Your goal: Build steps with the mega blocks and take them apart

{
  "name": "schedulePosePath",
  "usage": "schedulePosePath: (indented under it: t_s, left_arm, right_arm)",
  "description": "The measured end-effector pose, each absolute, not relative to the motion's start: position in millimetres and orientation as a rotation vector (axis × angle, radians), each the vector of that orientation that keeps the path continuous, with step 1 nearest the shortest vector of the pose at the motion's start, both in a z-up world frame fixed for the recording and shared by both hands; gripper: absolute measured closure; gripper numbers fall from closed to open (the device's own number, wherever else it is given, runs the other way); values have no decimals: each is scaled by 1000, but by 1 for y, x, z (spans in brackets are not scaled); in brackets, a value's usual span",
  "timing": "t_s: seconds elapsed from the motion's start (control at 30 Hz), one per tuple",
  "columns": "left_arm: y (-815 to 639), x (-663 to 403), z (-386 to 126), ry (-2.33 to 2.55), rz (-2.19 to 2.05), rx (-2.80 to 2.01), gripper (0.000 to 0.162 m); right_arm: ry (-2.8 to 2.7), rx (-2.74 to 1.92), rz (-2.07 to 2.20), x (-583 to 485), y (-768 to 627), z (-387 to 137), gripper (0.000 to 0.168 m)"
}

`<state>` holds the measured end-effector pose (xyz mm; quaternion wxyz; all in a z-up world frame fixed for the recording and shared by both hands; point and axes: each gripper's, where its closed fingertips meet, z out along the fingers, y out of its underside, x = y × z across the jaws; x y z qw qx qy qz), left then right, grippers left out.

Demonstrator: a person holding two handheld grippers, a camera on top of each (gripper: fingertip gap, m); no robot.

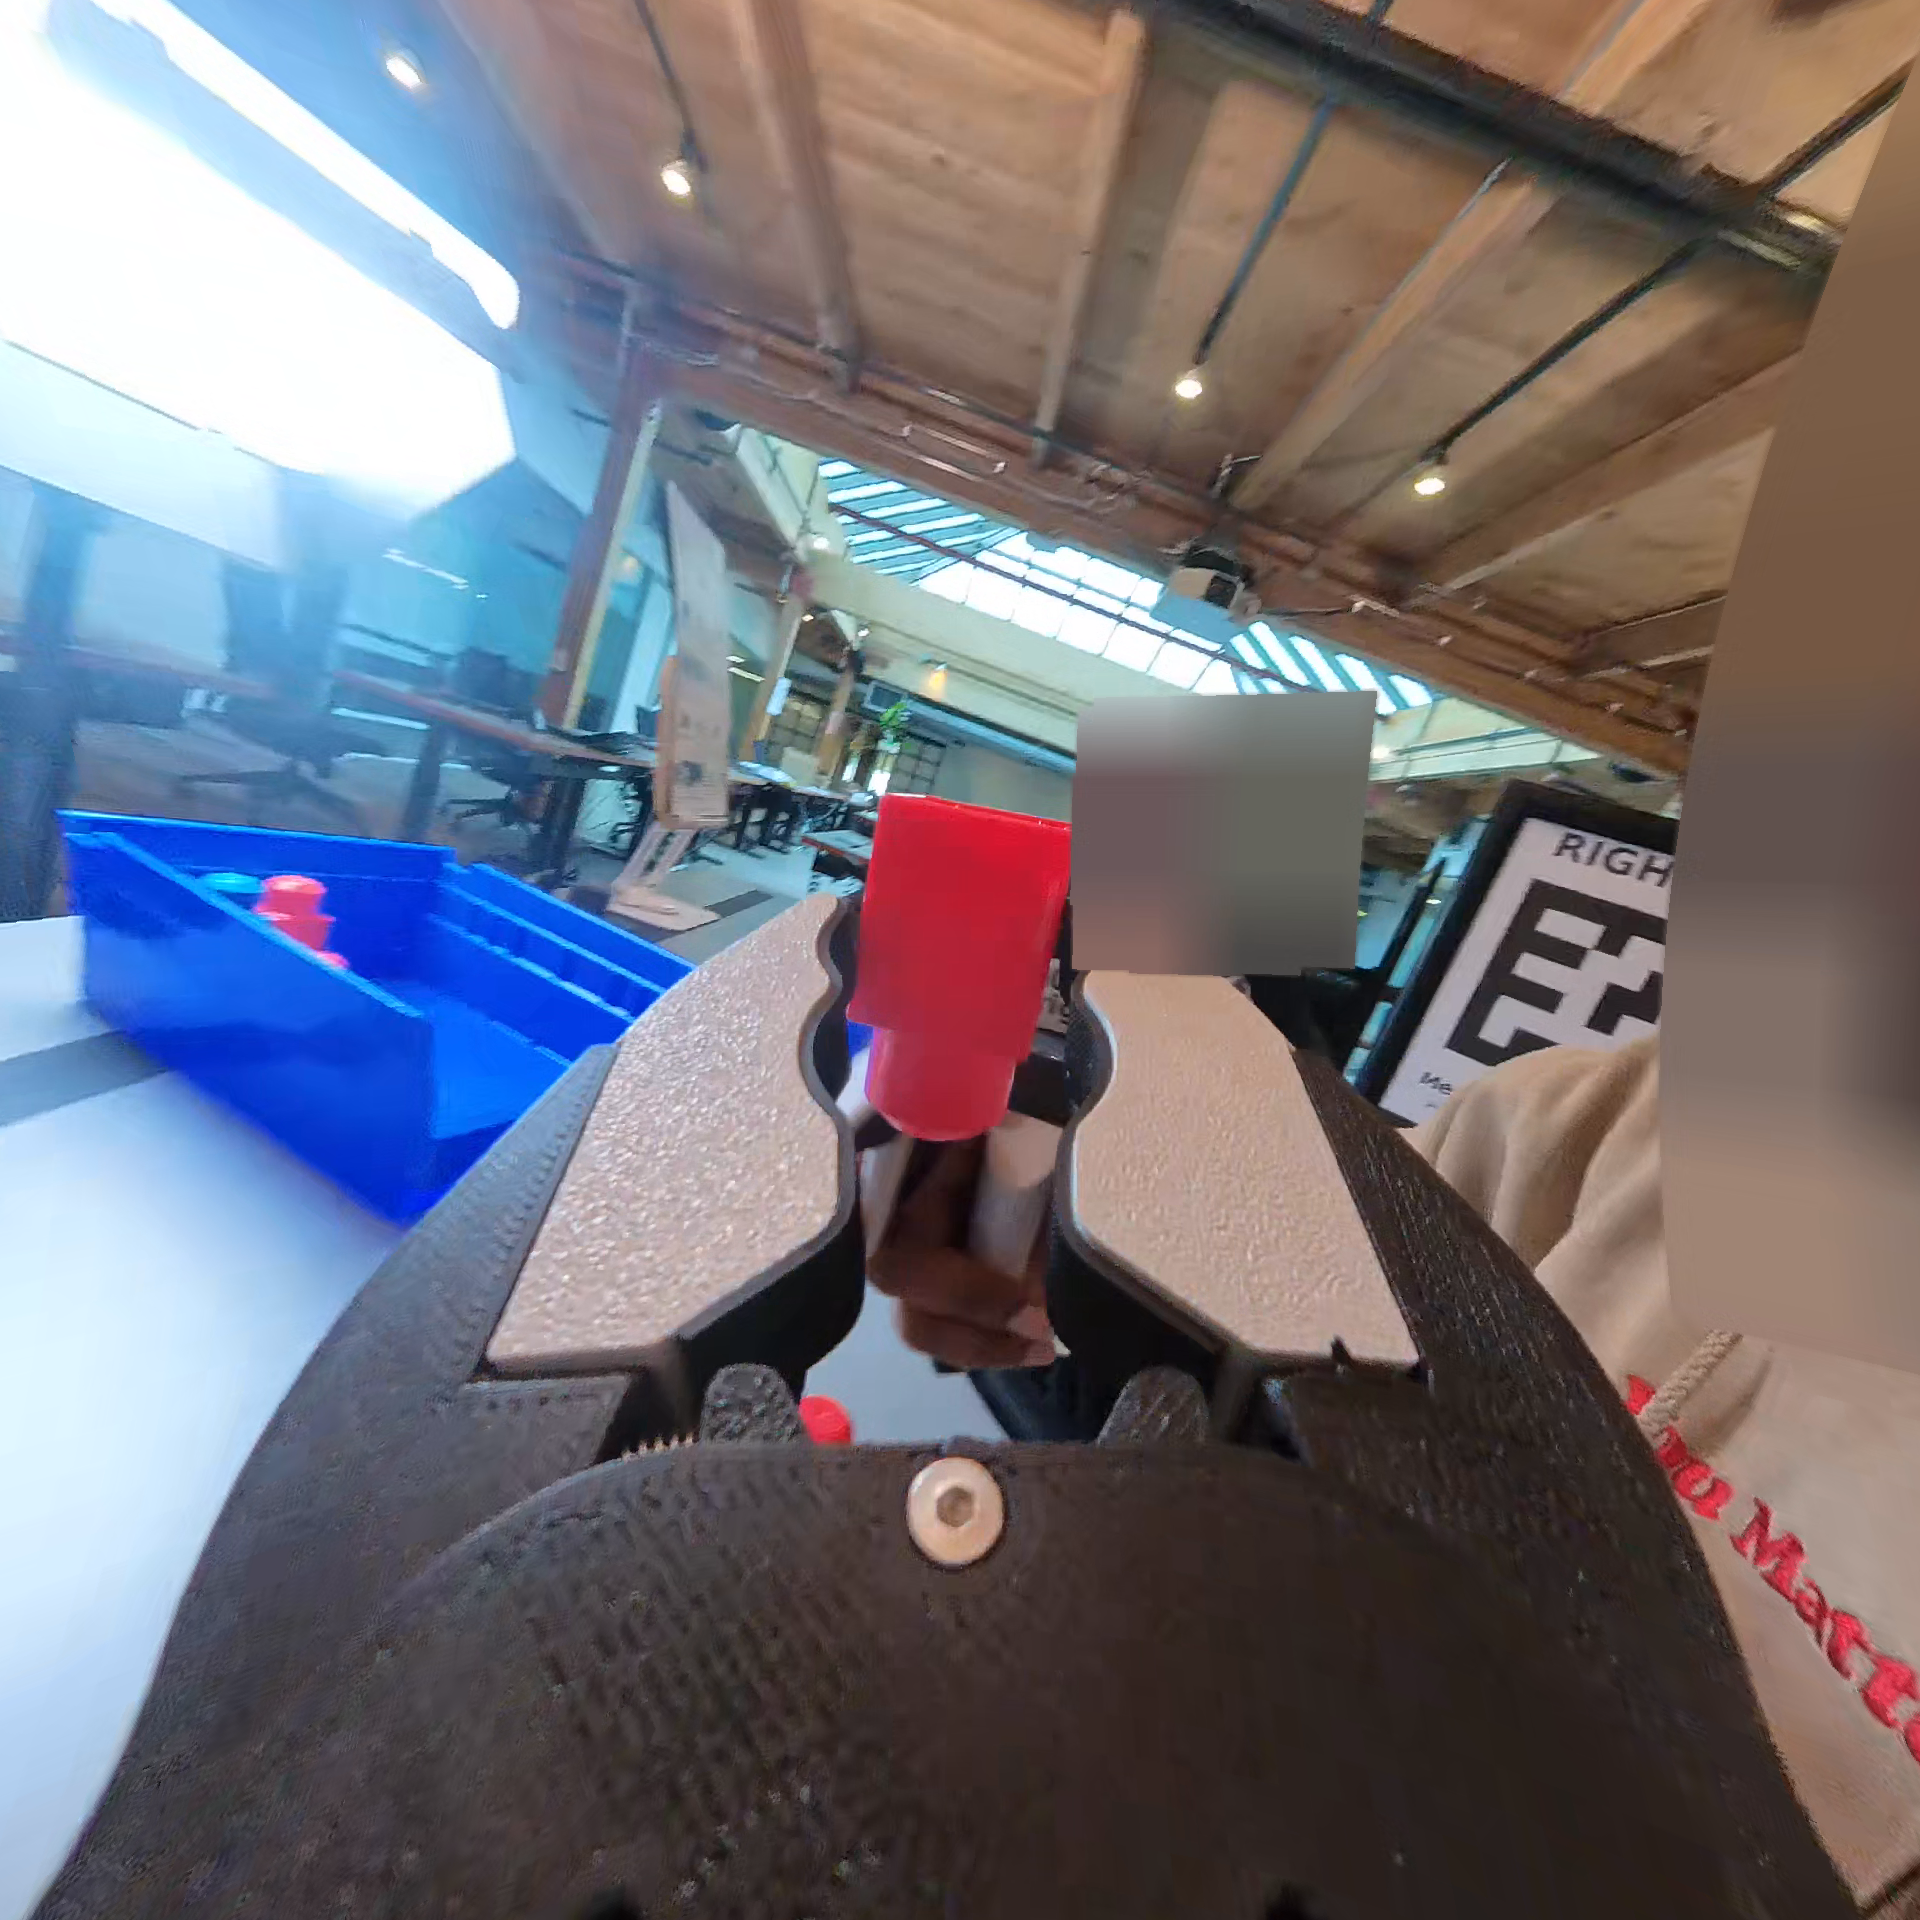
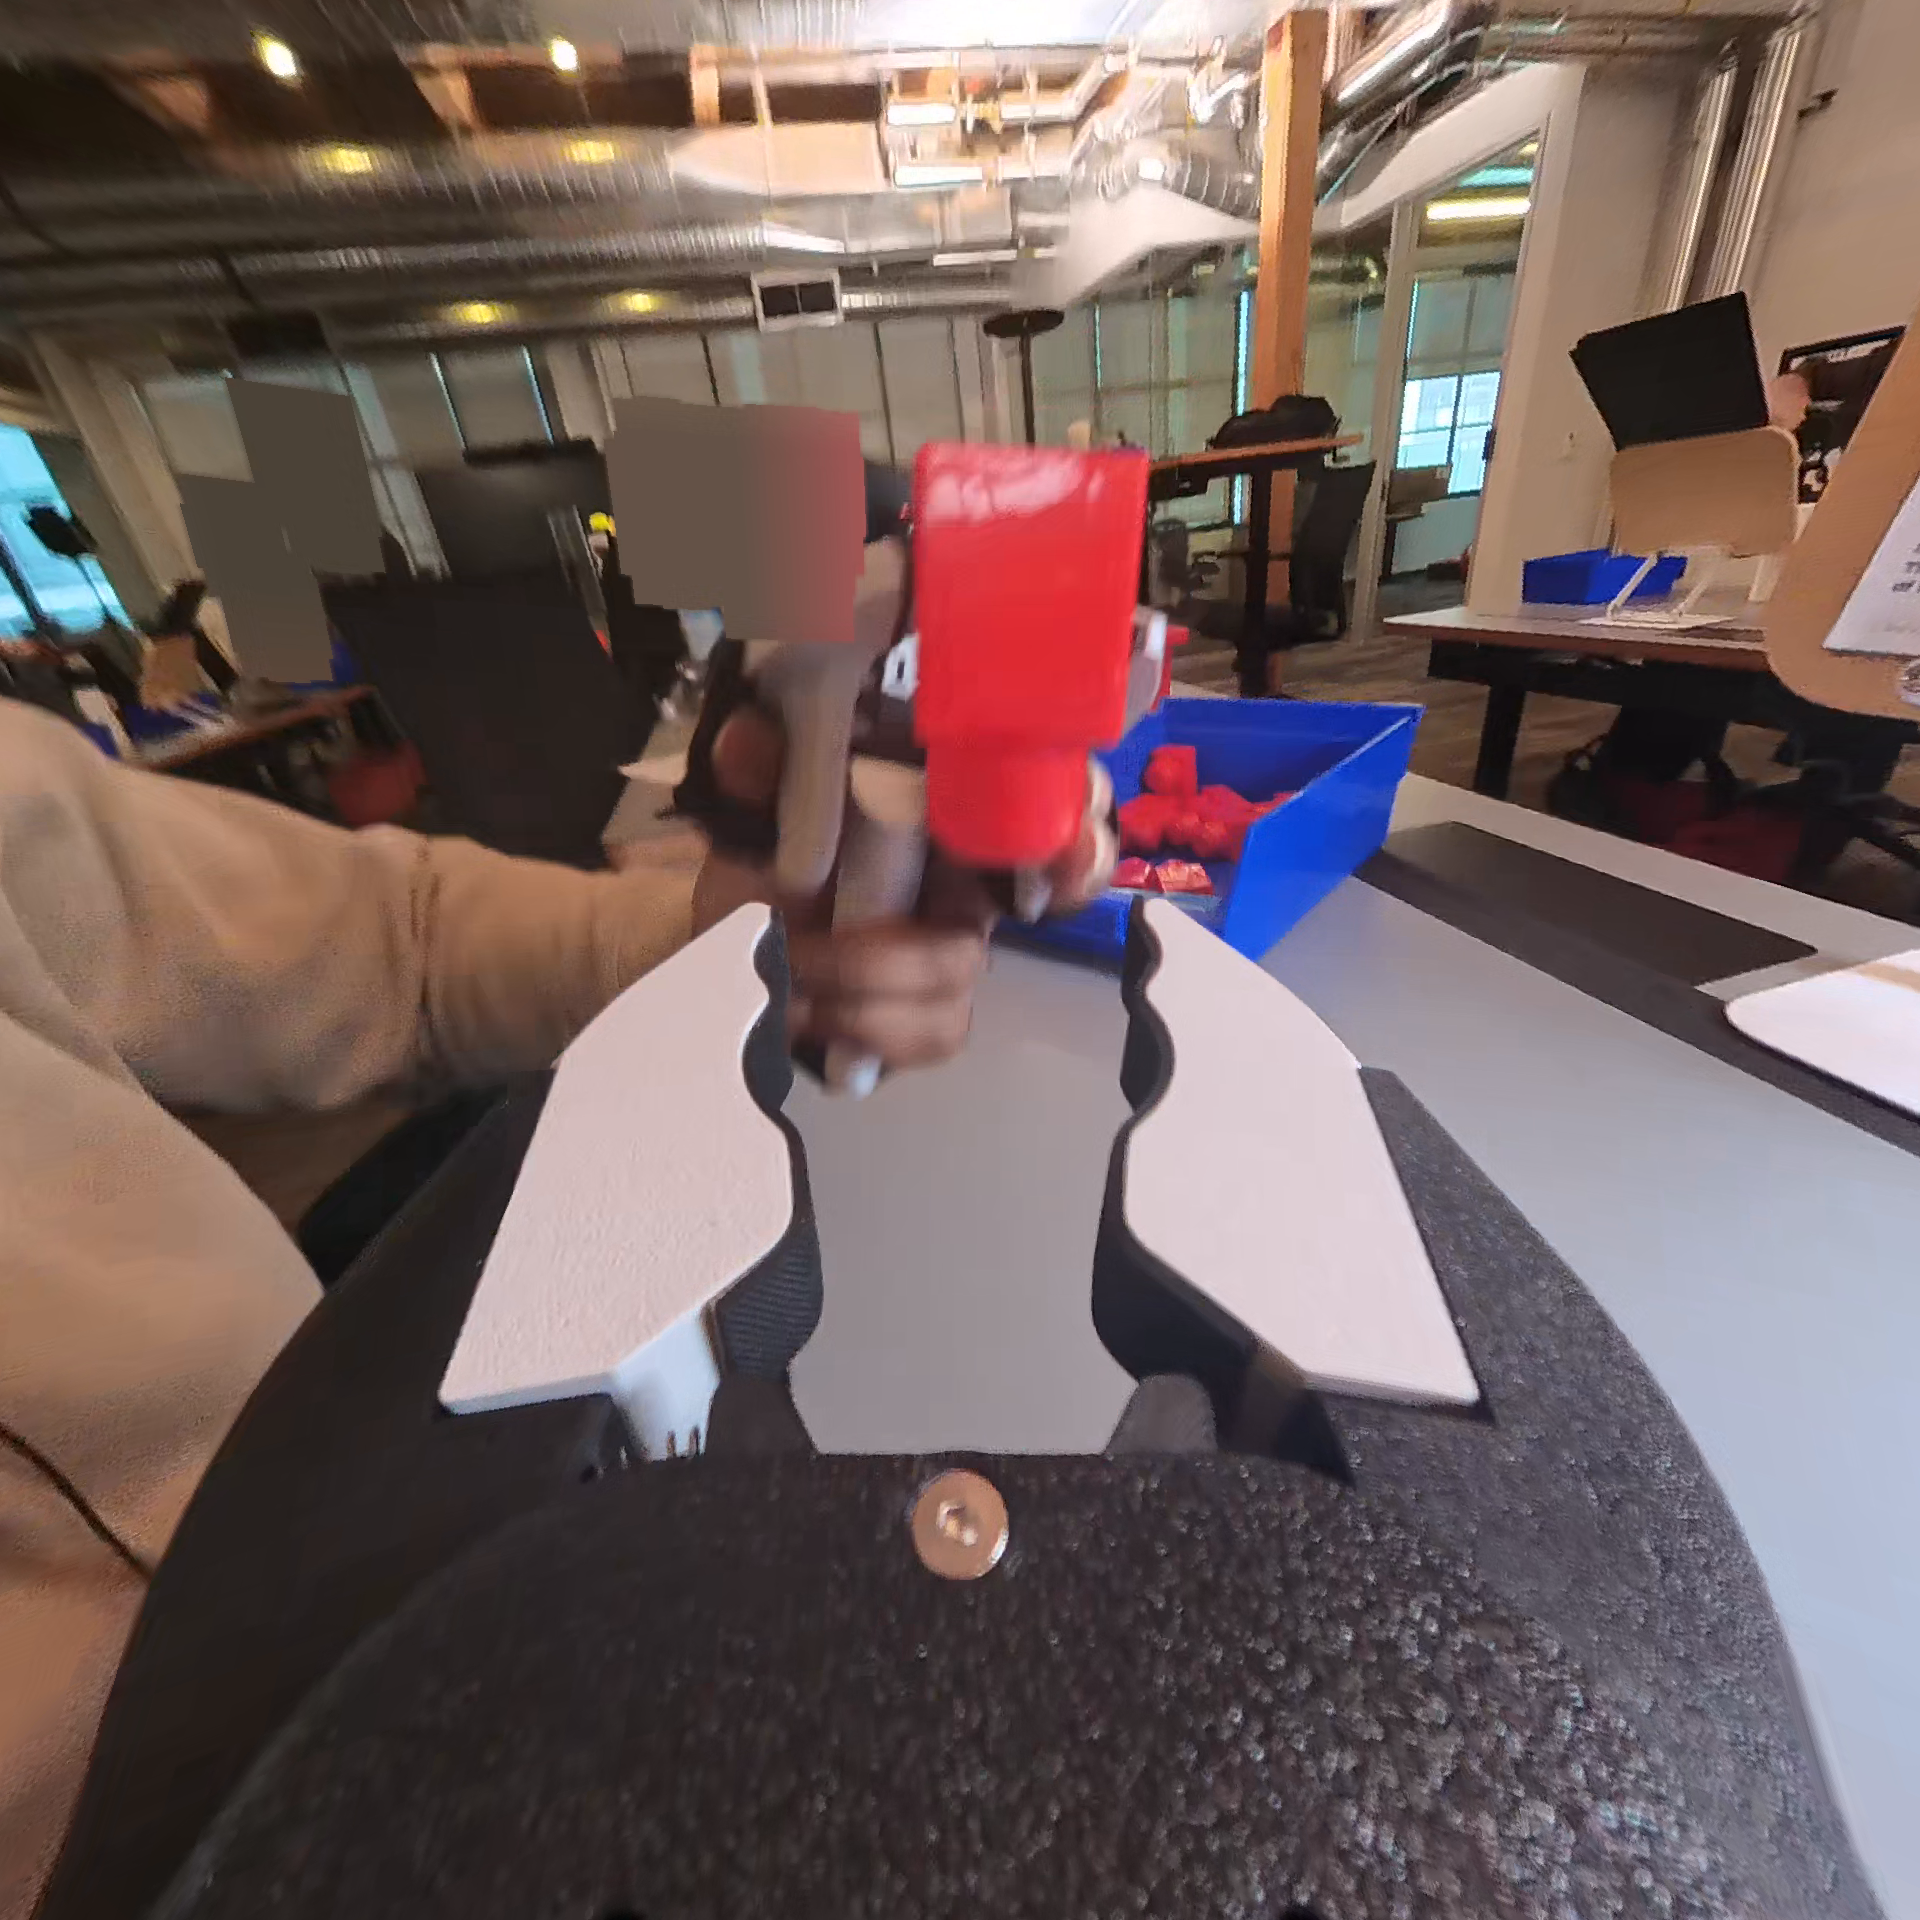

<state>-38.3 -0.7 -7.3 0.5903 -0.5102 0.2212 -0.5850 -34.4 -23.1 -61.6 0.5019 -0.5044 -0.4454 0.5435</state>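
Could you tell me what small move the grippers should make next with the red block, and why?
Probably carry the red block down toward the table to start a step. The left gripper holds it raised in the air, the right gripper is open and empty, and the other blocks lie in the blue bin.

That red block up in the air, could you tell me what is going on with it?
A person is working two handheld grippers over a grey table. The left gripper is shut on a red block and holds it raised. The right gripper is open and empty, facing that block. More red blocks lie in a blue bin on the table.
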Motion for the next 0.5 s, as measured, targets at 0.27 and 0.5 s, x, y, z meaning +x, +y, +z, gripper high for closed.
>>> schedulePosePath:
  t_s: [0.27, 0.5]
  left_arm:
    - [-15, -12, -42, 605, -1359, -1215, 127]
    - [-13, -19, -102, 985, -1001, -1482, 117]
  right_arm:
    - [-1100, -1247, 1435, -18, -19, -57, 139]
    - [-1505, -1467, 1150, 12, -11, -102, 139]
